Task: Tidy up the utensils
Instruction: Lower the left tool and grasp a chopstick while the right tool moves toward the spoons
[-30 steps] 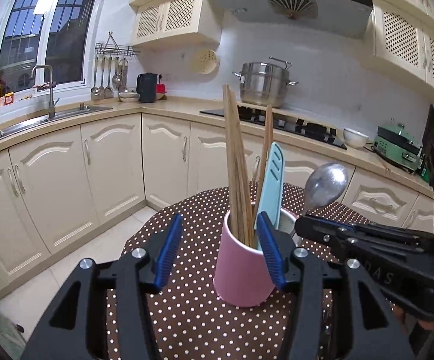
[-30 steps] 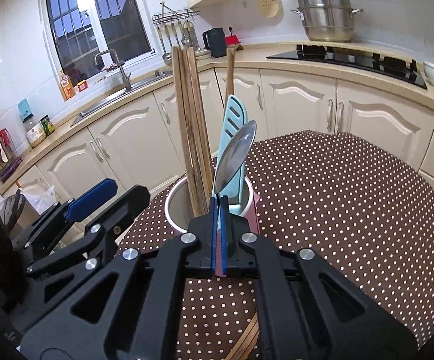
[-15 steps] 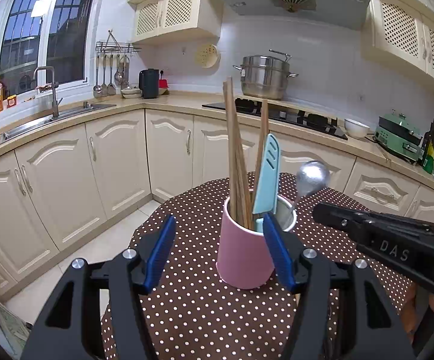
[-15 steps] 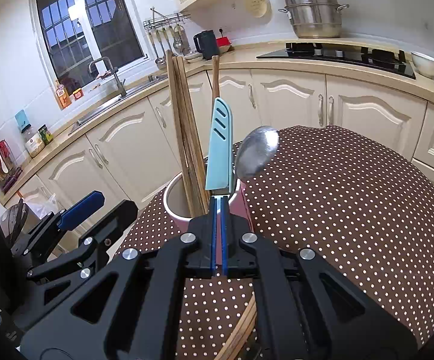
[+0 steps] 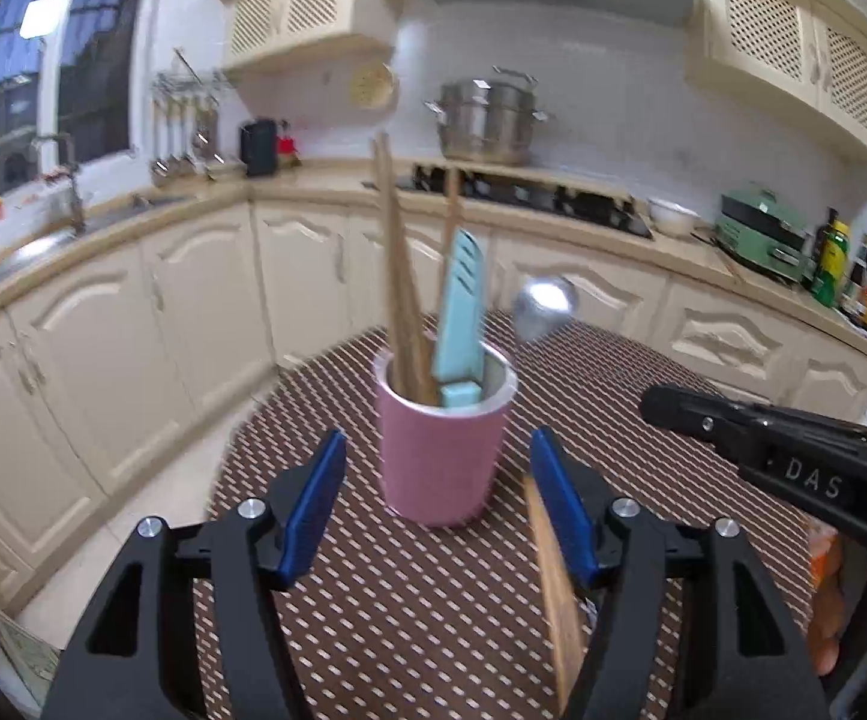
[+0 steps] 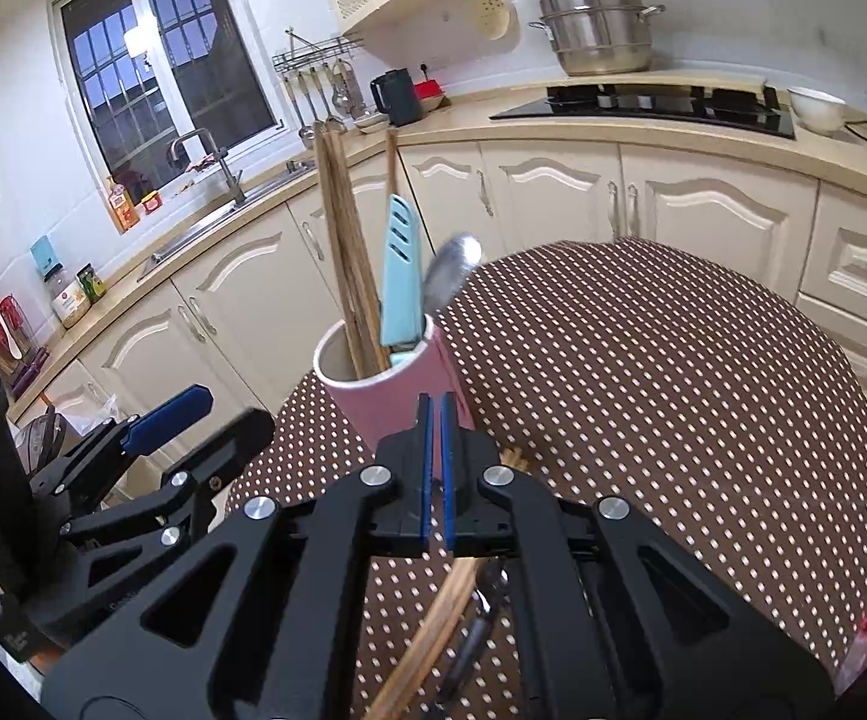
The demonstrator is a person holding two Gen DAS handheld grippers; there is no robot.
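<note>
Chopsticks [image 5: 403, 288], knife [image 5: 460, 306] and spoon [image 5: 544, 306] stand in the pink cup [image 5: 442, 450], just beyond the opening, empty left gripper [image 5: 436, 510] and the closed, empty right gripper [image 6: 432, 468].

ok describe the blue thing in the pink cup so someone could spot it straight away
On the brown polka-dot table stands a pink cup full of utensils. Among them is a flat pale-blue sheathed knife with three slanted slots near its top. It stands between tall wooden chopsticks and a shiny metal spoon, the only blue piece.
</note>
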